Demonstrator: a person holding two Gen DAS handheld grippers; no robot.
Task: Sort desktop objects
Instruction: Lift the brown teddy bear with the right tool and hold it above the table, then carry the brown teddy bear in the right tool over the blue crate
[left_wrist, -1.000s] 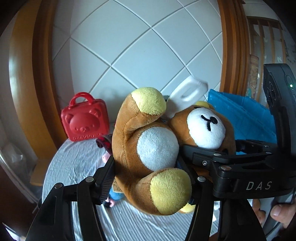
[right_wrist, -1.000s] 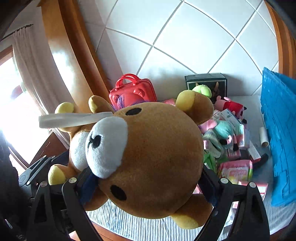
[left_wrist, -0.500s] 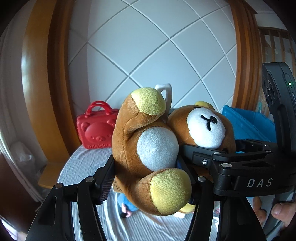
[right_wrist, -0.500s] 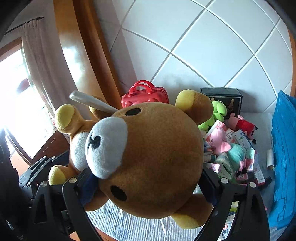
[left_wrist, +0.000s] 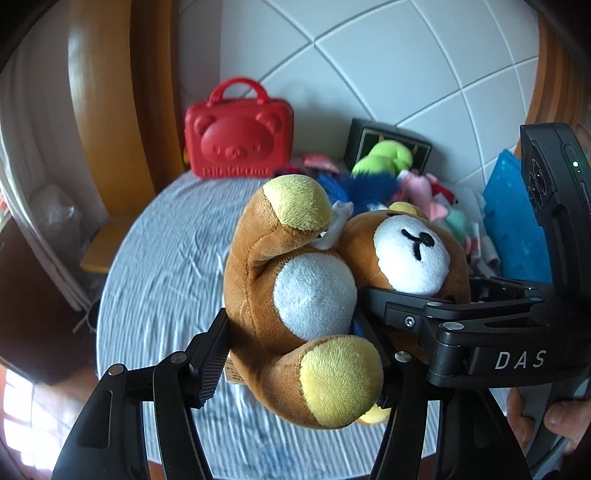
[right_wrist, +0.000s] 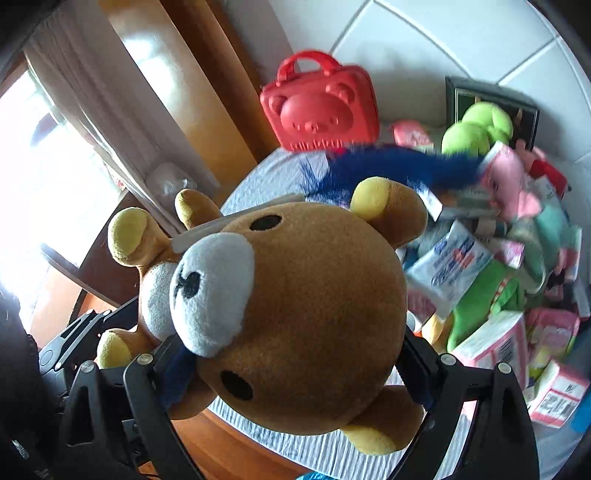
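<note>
A brown plush bear (left_wrist: 295, 295) with yellow paws and a white belly is held in the air by both grippers. My left gripper (left_wrist: 295, 354) is shut on the bear's body. My right gripper (right_wrist: 291, 369) is shut on the bear's head (right_wrist: 303, 317); it also shows in the left wrist view (left_wrist: 461, 317) at the right. A white tag (right_wrist: 221, 225) sticks out of the bear. Below lies a round table with a striped grey cloth (left_wrist: 166, 258).
A red bear-face case (left_wrist: 238, 140) stands at the table's back by the tiled wall. A pile of plush toys, tissue packs and boxes (right_wrist: 498, 258) fills the right side, with a green plush (left_wrist: 384, 158), a dark box (left_wrist: 388, 136) and a blue mat (left_wrist: 513, 229).
Both grippers have tilted downward with the bear still held; the table, the red case and the toy pile now fill more of both views. The grip is unchanged.
</note>
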